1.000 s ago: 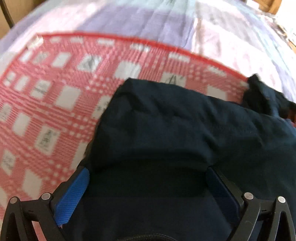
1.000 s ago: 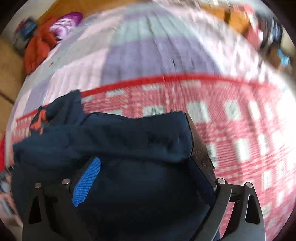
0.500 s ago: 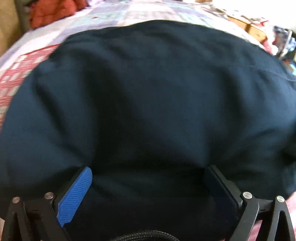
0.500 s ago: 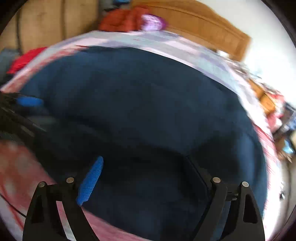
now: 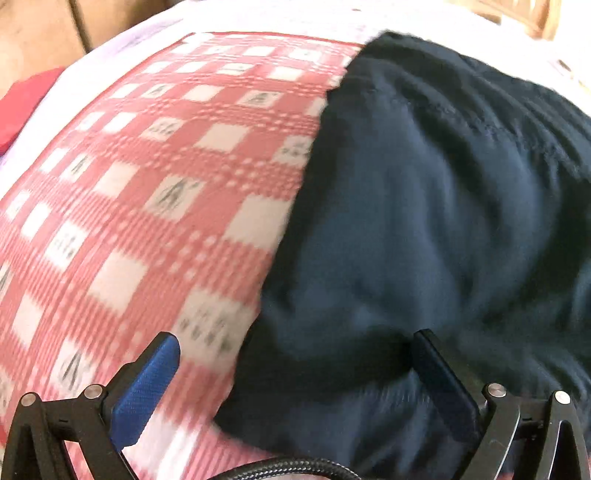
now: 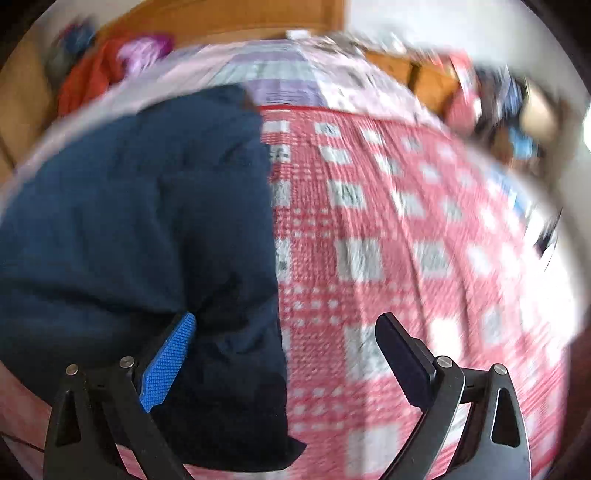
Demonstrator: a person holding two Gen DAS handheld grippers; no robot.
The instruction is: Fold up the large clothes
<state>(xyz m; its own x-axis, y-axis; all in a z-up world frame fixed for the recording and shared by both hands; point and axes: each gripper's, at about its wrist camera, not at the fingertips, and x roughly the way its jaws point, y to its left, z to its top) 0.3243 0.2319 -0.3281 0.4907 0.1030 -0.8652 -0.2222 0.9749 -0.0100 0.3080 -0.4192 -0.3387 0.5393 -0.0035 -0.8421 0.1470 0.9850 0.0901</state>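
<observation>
1. Landmark: navy garment (image 5: 424, 221), lying on the red-and-white checked cloth (image 5: 147, 184) that covers the bed (image 6: 280, 70). Both views blurred.
2. Left wrist view: checked cloth fills the area left of the garment; a red item (image 5: 22, 99) sits far left of the garment at the bed's edge.
3. Left tool (image 5: 295, 373): jaws stand wide. Blue pad finger (image 5: 144, 391) is left of the garment edge, over bare checked cloth, not touching fabric. The dark finger (image 5: 443, 384) lies on or in the garment folds; contact cannot be told. Nothing is pinched.
4. Garment edge runs diagonally between the left tool's fingers, most of the bulk right of it.
5. Right wrist view: garment (image 6: 140, 221) fills the left half, checked cloth (image 6: 406, 240) right of it.
6. Right tool (image 6: 284, 362): jaws wide and opening. Blue pad (image 6: 168, 365) is against the garment's right side; dark finger (image 6: 402, 362) is right of the garment over checked cloth, clear of the fabric. Garment edge lies between the fingers, not gripped.
7. Beyond the garment: orange clothing (image 6: 88, 81) and a purple item (image 6: 144, 48) near the wooden headboard (image 6: 221, 18).
</observation>
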